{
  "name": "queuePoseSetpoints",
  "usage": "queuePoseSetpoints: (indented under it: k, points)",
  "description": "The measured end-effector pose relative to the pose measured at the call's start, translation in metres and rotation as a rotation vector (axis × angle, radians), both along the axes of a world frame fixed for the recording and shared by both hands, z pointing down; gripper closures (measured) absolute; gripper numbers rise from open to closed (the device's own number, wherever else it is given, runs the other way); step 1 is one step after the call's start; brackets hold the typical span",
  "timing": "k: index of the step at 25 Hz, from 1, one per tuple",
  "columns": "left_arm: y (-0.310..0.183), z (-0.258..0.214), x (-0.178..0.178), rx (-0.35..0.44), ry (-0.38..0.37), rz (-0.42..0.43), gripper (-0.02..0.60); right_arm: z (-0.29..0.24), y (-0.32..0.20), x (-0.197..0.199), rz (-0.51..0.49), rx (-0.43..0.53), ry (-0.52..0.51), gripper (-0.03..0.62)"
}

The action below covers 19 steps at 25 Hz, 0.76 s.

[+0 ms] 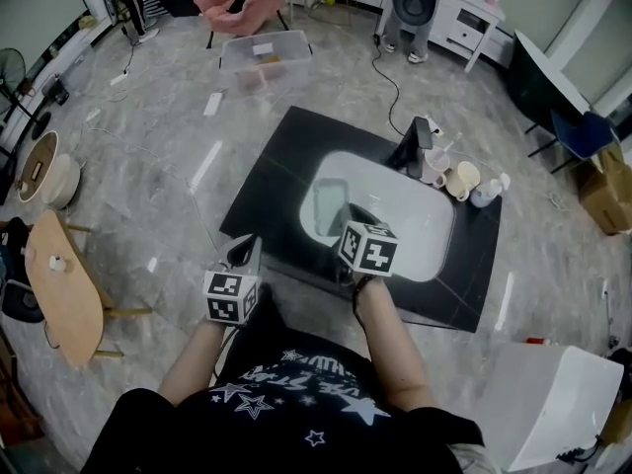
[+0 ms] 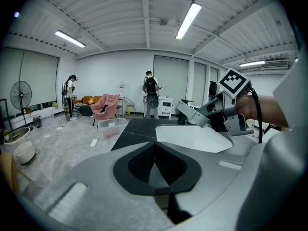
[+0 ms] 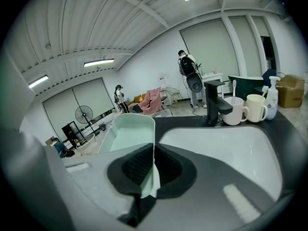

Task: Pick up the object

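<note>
The head view places the pale green tray [image 1: 329, 208] mid-frame at the white sink's [image 1: 415, 227] left side, the left gripper view shows the left gripper [image 2: 155, 159] pressed together on nothing, and only the right gripper view shows the right gripper [image 3: 150, 168] pinching the tray's wall.

Black T-shirt [image 1: 296, 393], white star print; left tongs [image 1: 242, 252], right tongs [image 1: 348, 217]: grey bodies, black pads [image 2: 139, 162], black-and-white marker cubes [image 1: 230, 297].

Even, bright light falls from ceiling tube lamps [image 2: 188, 20], which streak as pale reflections across the glossy marble floor [image 1: 158, 146]. Shadows are soft. Both gripper views bend strongly at the edges, with dark vignetted corners. Close to the lens the pale green tray [image 3: 127, 134] goes blurry, while the far room reads sharp.
</note>
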<state>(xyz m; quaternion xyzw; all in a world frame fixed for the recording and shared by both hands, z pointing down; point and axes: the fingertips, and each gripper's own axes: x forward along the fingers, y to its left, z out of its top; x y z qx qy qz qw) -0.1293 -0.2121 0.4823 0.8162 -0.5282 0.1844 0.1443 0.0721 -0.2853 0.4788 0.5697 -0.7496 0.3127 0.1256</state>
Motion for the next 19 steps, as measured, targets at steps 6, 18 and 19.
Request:
queuePoseSetpoints:
  k: [6,18,19]
  points:
    - [0.045,-0.003,0.025,0.016,0.009,-0.03,0.572,0.001,0.052,0.029,-0.03,0.021,0.007,0.583]
    - [0.131,-0.014,0.067,0.022,0.064,-0.078,0.571,0.016,0.142,0.067,-0.094,0.013,-0.005,0.583]
    - [0.135,-0.015,0.071,0.021,0.07,-0.077,0.572,0.016,0.146,0.07,-0.094,0.013,-0.007,0.584]
